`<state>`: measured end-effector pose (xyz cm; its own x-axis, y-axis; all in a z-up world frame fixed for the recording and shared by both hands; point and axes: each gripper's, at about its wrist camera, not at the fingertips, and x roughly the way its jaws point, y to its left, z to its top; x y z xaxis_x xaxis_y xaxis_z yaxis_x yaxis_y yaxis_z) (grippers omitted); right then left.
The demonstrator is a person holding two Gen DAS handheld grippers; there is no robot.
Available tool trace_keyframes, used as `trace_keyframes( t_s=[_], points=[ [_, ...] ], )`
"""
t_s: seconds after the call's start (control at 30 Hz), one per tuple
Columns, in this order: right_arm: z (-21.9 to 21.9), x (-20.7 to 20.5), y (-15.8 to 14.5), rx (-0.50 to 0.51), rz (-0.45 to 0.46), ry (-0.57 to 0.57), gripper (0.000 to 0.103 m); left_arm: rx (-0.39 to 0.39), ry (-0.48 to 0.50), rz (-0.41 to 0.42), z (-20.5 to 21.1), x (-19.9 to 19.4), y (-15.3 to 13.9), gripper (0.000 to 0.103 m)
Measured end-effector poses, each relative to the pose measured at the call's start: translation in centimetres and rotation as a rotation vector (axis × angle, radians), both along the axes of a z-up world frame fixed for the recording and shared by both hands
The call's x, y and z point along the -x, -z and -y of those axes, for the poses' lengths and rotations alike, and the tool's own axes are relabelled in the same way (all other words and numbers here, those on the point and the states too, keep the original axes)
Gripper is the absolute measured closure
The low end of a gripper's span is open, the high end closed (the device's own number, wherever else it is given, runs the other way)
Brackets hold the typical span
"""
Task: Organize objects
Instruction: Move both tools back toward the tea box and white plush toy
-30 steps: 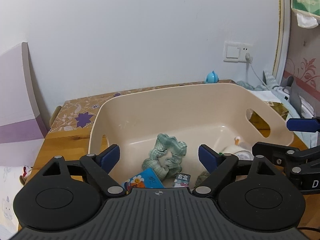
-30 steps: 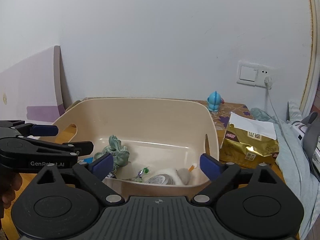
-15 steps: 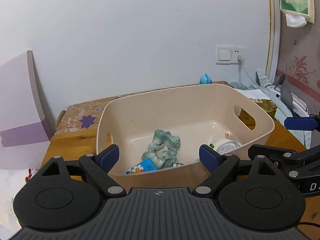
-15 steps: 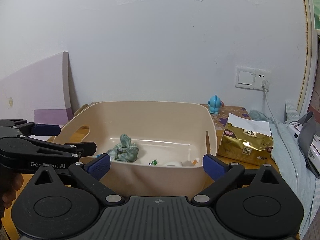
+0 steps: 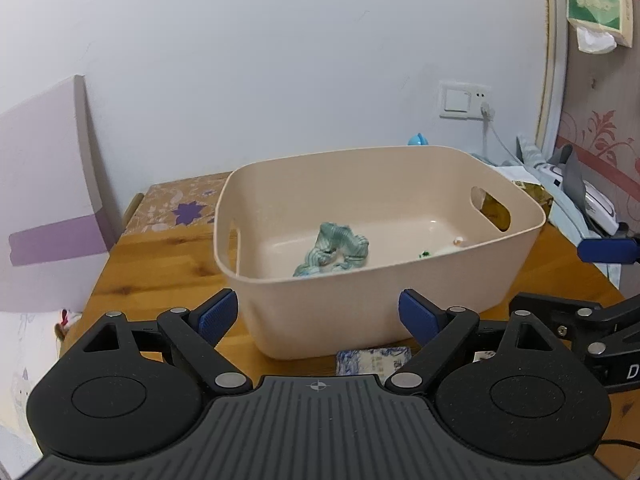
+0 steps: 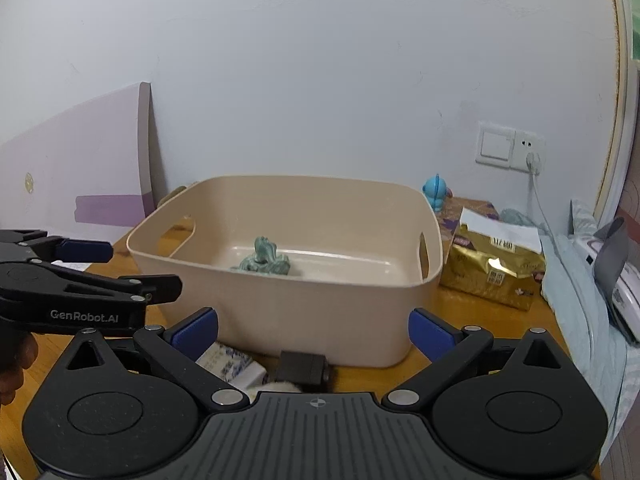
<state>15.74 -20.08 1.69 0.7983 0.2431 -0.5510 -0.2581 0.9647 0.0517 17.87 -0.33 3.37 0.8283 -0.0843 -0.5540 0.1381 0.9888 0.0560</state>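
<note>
Wooden bench (image 5: 160, 268) stands against a pale wall (image 5: 280, 60). Beige bin (image 6: 320, 312) sits on it, holding a green scrunchie (image 5: 332, 248). A gold packet (image 6: 492, 268) lies just right of the bin. Left hand-held gripper (image 5: 316, 316) and right hand-held gripper (image 6: 314, 330) both gape wide, holding nothing.

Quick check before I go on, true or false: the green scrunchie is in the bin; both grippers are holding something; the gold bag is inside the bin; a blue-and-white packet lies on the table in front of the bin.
1. The scrunchie is in the bin. True.
2. Both grippers hold something. False: the left gripper and right gripper are open and empty.
3. The gold bag is inside the bin. False: it sits on the table beside it.
4. A blue-and-white packet lies before the bin. True.
</note>
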Motion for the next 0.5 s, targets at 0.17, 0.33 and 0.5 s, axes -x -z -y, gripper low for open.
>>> trace_keyframes(
  t_s=[0.17,0.33,0.5],
  points=[
    [0.2,0.4,0.9,-0.002,-0.023,0.002,0.0,-0.006,-0.012,-0.023,-0.4,0.9,1.3,0.014],
    [0.5,0.8,1.7,-0.007,-0.042,0.012,0.0,0.003,-0.024,-0.055,-0.7,1.3,2.5,0.014],
    [1.0,1.1,2.8,-0.005,-0.08,0.026,0.0,-0.007,-0.025,-0.08,-0.7,1.7,3.6,0.014]
  ],
)
